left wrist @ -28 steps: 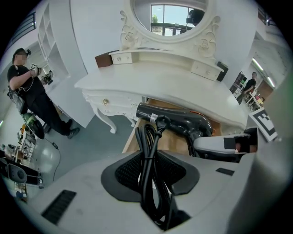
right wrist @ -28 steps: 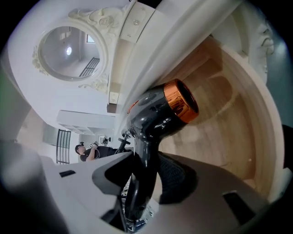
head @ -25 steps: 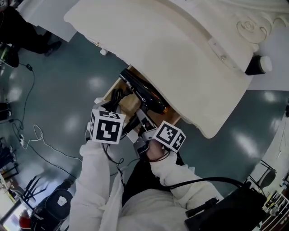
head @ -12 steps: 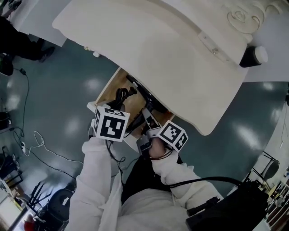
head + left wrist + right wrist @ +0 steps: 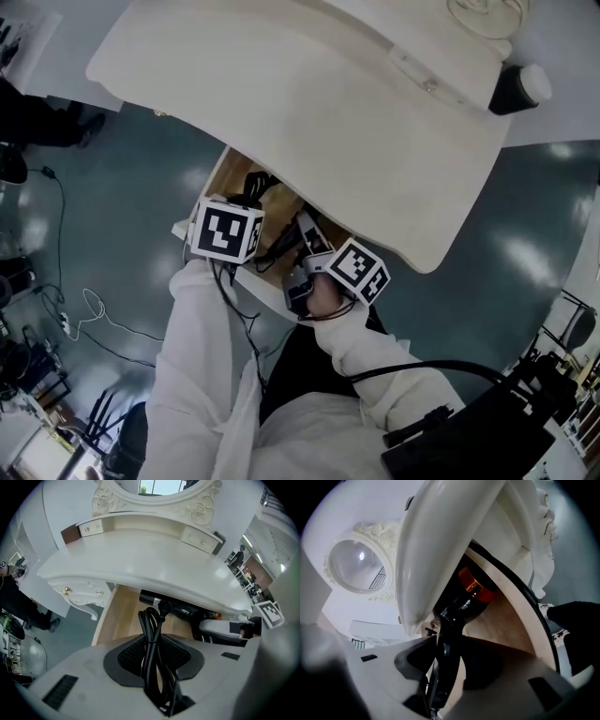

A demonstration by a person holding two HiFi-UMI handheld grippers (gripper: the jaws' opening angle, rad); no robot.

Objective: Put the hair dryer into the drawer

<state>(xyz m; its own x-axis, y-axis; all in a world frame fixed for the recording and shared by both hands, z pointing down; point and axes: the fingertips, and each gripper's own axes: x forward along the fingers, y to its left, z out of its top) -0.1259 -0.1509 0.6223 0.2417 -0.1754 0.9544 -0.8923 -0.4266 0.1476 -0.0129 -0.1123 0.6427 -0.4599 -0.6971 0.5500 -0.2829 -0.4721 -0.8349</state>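
Count: one hair dryer (image 5: pixel 463 603), one bundled black cord (image 5: pixel 153 631), one open drawer (image 5: pixel 121 617), one white desk (image 5: pixel 309 103), two tools.
Left tool (image 5: pixel 152 654): clamped on the cord bundle.
Right tool (image 5: pixel 443 667): clamped on the dryer's handle.
Dryer's place: within the drawer, under the desk's overhang; whether it touches the drawer's floor cannot be told.
Axis: the barrel lies across the drawer; the handle runs back toward the right tool.
Views: only the right gripper view shows the barrel's orange ring; the head view mostly hides the dryer.
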